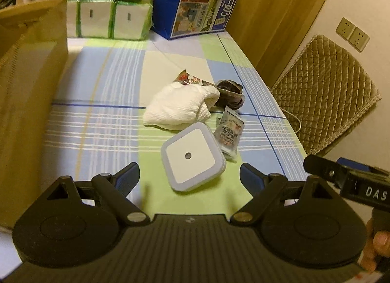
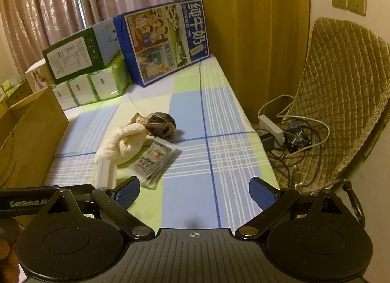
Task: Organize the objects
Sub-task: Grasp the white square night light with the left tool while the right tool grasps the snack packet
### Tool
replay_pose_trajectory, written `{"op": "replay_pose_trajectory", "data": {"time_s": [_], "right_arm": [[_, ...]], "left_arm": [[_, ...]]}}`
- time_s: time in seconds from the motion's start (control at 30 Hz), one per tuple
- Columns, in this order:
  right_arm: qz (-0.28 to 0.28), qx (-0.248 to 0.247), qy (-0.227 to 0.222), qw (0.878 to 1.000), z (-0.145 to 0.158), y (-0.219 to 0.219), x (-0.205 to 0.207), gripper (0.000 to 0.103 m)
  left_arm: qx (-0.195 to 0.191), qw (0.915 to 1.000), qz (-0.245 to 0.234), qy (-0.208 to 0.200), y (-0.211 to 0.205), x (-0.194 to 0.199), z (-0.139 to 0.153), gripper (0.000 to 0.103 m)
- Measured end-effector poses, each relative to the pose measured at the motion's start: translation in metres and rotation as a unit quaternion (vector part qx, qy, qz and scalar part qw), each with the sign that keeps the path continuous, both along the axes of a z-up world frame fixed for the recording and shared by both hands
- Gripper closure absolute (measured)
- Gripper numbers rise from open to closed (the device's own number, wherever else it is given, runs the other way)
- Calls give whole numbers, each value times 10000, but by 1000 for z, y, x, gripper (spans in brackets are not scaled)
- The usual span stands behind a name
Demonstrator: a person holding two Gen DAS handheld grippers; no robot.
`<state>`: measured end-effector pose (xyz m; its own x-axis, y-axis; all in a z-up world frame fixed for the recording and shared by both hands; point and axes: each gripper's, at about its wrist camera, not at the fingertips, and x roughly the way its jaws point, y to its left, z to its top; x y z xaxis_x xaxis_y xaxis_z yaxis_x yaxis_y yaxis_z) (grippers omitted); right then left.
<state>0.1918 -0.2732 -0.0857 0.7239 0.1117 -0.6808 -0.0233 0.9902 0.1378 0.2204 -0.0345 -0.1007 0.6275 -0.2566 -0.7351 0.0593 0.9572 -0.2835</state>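
On the checked tablecloth (image 1: 102, 122) lies a small pile: a square white night light (image 1: 192, 156) nearest, a white knitted glove (image 1: 181, 105), a silvery snack packet (image 1: 228, 134), a dark crumpled pouch (image 1: 230, 93) and a colourful wrapper (image 1: 189, 79). My left gripper (image 1: 189, 178) is open, its fingers on either side of the night light's near end, nothing held. My right gripper (image 2: 195, 191) is open over bare cloth; the glove (image 2: 119, 146), packet (image 2: 154, 158) and pouch (image 2: 160, 124) lie ahead to its left. The night light is hidden in the right wrist view.
An open cardboard box (image 1: 26, 93) stands at the left. Tissue packs (image 1: 109, 18), a green-white carton (image 2: 78, 56) and a blue milk carton (image 2: 168, 39) line the far edge. A quilted chair (image 2: 341, 102) with a power strip and cables (image 2: 285, 132) stands right of the table.
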Motion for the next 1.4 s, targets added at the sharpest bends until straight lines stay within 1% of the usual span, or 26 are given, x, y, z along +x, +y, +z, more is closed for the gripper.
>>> {"op": "replay_pose_trajectory", "data": {"time_s": [0.27, 0.33, 0.4, 0.47, 0.63, 0.67, 0.73, 0.77, 0.83, 0.9, 0.93, 1.0, 1.07, 1.1, 1.23, 1.3, 1.4], "right_arm": [[-118, 81, 119, 9998, -17, -3, 16, 9], [-166, 104, 176, 9997, -21, -4, 17, 9], [-183, 133, 217, 9995, -24, -4, 19, 9], [-194, 132, 227, 9995, -25, -4, 20, 9], [-218, 153, 261, 9993, -29, -4, 23, 9], [-211, 159, 267, 9993, -29, -4, 24, 9], [-182, 167, 279, 9993, -31, -3, 26, 9], [-160, 190, 289, 9993, -31, -2, 28, 9], [-104, 244, 298, 9992, -32, 0, 32, 9], [-4, 336, 322, 9989, -35, 3, 40, 9], [30, 415, 335, 9986, -36, 5, 44, 10], [111, 579, 345, 9977, -38, 8, 54, 10], [214, 666, 336, 9970, -39, 14, 68, 15], [265, 689, 339, 9967, -41, 17, 73, 19], [447, 500, 558, 9962, -52, 39, 96, 28], [510, 393, 675, 9956, -59, 46, 102, 30], [619, 236, 624, 9959, -63, 55, 108, 31]], "left_arm": [[-305, 9992, 128, 243, 0, 22, -25, 26], [-518, 9979, 194, 328, 3, 26, -30, 27], [-676, 9968, 218, 362, 4, 28, -32, 30], [-671, 9967, 199, 403, 3, 31, -36, 35], [-642, 9972, 118, 374, 0, 35, -36, 37], [-586, 9976, 71, 366, 0, 34, -36, 37], [-259, 9992, -69, 297, -2, 31, -32, 38], [10, 9996, -153, 240, -3, 29, -28, 38], [603, 9977, -309, 88, -5, 23, -23, 38], [1266, 9911, -408, -97, -6, 16, -21, 38], [1402, 9891, -426, -120, -5, 15, -21, 38], [1437, 9885, -462, -103, -1, 14, -23, 38], [1489, 9874, -520, -140, -1, 12, -25, 38], [1514, 9868, -553, -178, -2, 11, -26, 38], [1702, 9824, -689, -335, -5, 5, -29, 38], [1757, 9809, -722, -426, -5, 0, -31, 38], [1716, 9810, -727, -540, -5, -6, -33, 39]]}}
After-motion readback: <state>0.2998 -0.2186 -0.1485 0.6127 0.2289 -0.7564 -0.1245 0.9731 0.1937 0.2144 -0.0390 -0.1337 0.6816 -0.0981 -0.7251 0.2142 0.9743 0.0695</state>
